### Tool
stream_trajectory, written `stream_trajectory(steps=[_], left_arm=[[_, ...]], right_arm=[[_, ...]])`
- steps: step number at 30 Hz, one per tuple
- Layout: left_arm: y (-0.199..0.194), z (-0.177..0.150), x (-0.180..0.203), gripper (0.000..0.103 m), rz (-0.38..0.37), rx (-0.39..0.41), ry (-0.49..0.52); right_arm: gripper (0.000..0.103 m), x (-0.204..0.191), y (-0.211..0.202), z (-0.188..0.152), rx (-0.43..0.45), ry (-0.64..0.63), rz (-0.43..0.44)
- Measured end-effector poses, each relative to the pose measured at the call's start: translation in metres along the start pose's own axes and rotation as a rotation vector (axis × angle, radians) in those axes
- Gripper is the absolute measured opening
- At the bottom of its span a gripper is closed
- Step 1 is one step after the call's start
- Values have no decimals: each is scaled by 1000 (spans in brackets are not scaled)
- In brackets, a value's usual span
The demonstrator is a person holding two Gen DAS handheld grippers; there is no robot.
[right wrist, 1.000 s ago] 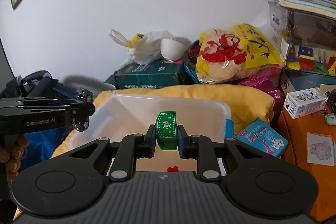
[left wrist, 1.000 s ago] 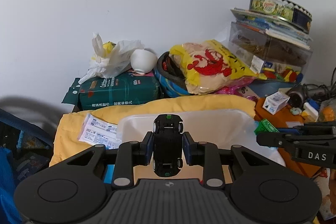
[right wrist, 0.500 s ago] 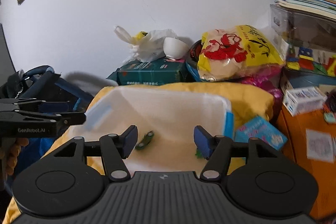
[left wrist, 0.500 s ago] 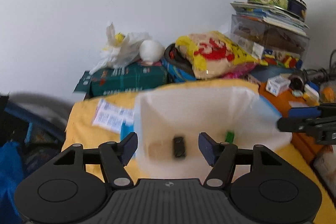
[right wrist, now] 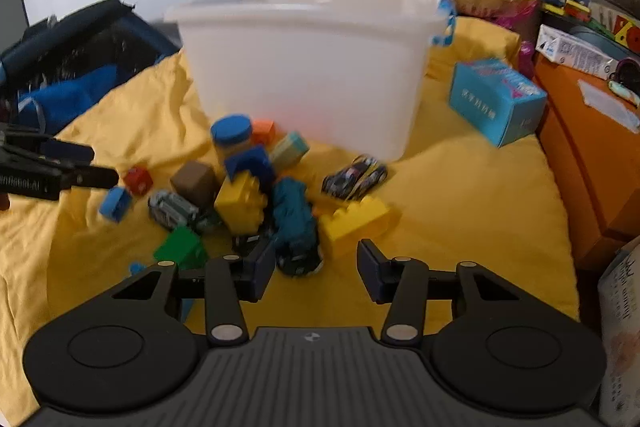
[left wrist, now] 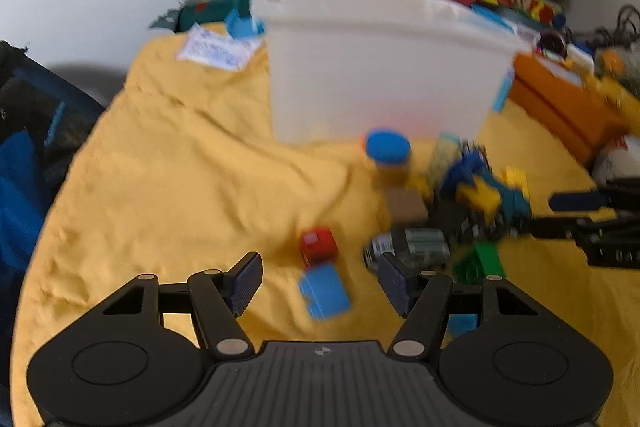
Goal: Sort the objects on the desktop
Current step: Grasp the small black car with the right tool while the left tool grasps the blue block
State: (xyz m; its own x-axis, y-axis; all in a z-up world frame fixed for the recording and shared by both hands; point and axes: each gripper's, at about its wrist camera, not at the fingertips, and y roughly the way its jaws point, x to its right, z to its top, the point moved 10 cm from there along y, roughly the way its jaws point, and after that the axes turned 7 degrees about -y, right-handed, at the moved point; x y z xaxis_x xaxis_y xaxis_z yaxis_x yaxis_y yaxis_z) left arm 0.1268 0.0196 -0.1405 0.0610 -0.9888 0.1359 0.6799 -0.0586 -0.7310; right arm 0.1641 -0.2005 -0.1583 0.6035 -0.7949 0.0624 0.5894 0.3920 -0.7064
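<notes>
Only right wrist shows the teal box (right wrist: 496,101) near the yellow cloth's (right wrist: 460,195) right edge; left gripper (left wrist: 320,277) wide, empty; right gripper (right wrist: 316,269) narrower, just been closing, empty.

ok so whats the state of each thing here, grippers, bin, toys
left gripper: open, empty, over the red and blue blocks
right gripper: open, jaws just closed in partly, nothing gripped
white translucent plastic bin: upright, lid off
blue-capped toy jar: upright, capped
big yellow studded brick: lying on the yellow cloth
dark toy car: on its wheels beside the bin
</notes>
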Motion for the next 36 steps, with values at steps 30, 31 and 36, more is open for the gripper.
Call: stream_trajectory(steps=[30,31,36], left_arm=[[21,-18,0,47,21,-30,22],[21,-18,2,48,20,-31,31],[17,-24,7,35,7,-34,66]], right_arm=[[36,-9,-17,-45,-66,-49,-1],[45,-11,-15,-47,-69,-58,-9],[58,-10,-4,-46,-76,-6,-23]])
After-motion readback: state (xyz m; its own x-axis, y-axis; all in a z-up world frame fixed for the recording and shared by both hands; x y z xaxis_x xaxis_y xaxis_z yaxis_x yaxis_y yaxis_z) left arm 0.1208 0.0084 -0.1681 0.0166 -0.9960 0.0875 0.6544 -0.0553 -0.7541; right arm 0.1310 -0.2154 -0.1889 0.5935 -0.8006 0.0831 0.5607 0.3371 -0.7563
